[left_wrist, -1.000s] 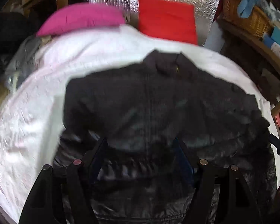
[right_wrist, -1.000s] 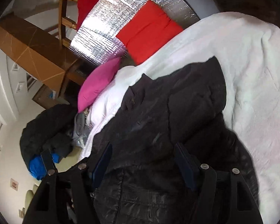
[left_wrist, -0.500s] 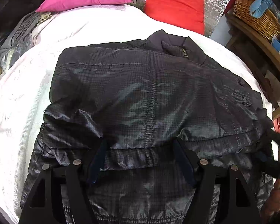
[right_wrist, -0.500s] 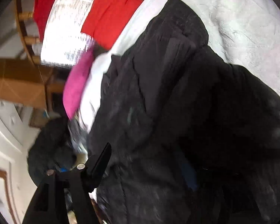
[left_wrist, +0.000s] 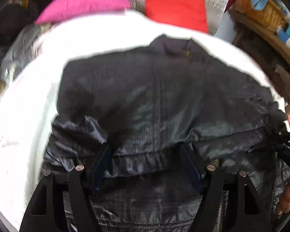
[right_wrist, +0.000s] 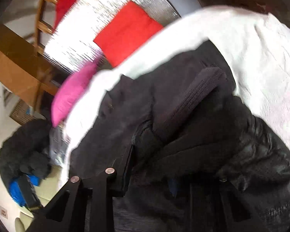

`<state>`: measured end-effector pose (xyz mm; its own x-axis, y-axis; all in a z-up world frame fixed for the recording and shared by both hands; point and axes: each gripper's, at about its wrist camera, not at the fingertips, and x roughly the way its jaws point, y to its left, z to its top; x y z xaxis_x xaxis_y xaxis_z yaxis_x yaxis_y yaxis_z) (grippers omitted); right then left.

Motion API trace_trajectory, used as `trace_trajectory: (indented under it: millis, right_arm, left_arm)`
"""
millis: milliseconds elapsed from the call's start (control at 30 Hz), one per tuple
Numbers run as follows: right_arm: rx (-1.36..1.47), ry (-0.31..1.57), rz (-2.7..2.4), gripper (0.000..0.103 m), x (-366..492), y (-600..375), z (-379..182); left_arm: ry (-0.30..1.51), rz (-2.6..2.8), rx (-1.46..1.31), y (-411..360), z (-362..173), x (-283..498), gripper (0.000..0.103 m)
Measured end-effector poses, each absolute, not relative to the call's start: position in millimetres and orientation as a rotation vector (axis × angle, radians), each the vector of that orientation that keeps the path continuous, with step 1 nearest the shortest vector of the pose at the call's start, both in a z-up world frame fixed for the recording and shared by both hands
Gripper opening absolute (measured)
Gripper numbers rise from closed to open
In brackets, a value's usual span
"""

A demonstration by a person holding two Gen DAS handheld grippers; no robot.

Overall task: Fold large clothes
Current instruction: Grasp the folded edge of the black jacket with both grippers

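1. Jacket: dark, shiny, fine check weave, wrinkled. Lies flat on the bed, collar at the far end with a small brass zipper pull. Both views motion-blurred.
2. A gathered, ruffled seam runs across the jacket just past the left gripper's fingertips. A metal zipper line shows at lower right in the left view.
3. Left gripper: black fingers with blue pads, spread wide over the jacket's near part. Nothing between them but fabric lying below; no pinch seen.
4. Right gripper: left finger shows clearly, the other is buried in dark folds with only a blue bit visible. Cannot tell if it is spread or pinching fabric.
5. In the right view a ribbed knit cuff, matte, lies folded onto the jacket body. The fabric near that gripper is bunched and crinkled.
6. Bed cover is white, soft and textured. A wide white margin shows left of the jacket and beyond the collar. On the right the jacket reaches almost to the bed edge.
7. Pink pillow and red pillow at the head, against a silver foil panel; both are apart from the jacket.
8. Wicker basket on a wooden shelf close to the right bed edge; tight room there.
9. Dark clothes pile with something blue sits off the bed's left side, on the floor.
10. Bare fingers of a hand show at the right edge, beside the jacket.
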<state>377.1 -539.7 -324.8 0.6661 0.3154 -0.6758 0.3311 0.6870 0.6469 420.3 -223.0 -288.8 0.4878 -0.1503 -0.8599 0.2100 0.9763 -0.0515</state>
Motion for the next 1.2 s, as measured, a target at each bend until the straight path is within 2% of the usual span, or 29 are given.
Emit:
trace_trajectory:
  millis: [267, 300, 333, 367, 600, 900, 1200]
  right_arm:
    - [0.902, 0.896, 0.047, 0.037, 368.1, -551.8, -319.5]
    - [0.900, 0.899, 0.056, 0.051, 364.5, -552.8, -319.0]
    - [0.901, 0.891, 0.073, 0.072, 360.8, -554.6, -316.7]
    - [0.899, 0.877, 0.080, 0.074, 357.8, -554.6, -314.5]
    - [0.831, 0.782, 0.123, 0.074, 327.3, -552.8, -295.0]
    - [0.664, 0.765, 0.143, 0.073, 288.9, -522.0, -284.4]
    - [0.682, 0.750, 0.124, 0.073, 217.9, -547.9, -289.3]
  left_arm:
    - [1.002, -0.236, 0.034, -212.0, -274.4, 412.6, 0.074]
    - [0.994, -0.235, 0.031, -207.9, -272.0, 410.1, 0.074]
    - [0.985, -0.233, 0.030, -203.6, -269.3, 407.0, 0.074]
    - [0.976, -0.231, 0.029, -198.6, -266.9, 403.0, 0.074]
    - [0.941, -0.229, 0.023, -171.7, -259.5, 370.1, 0.074]
    - [0.864, -0.201, 0.082, -155.7, -256.9, 311.0, 0.074]
    - [0.772, -0.165, 0.160, -111.4, -265.4, 238.4, 0.078]
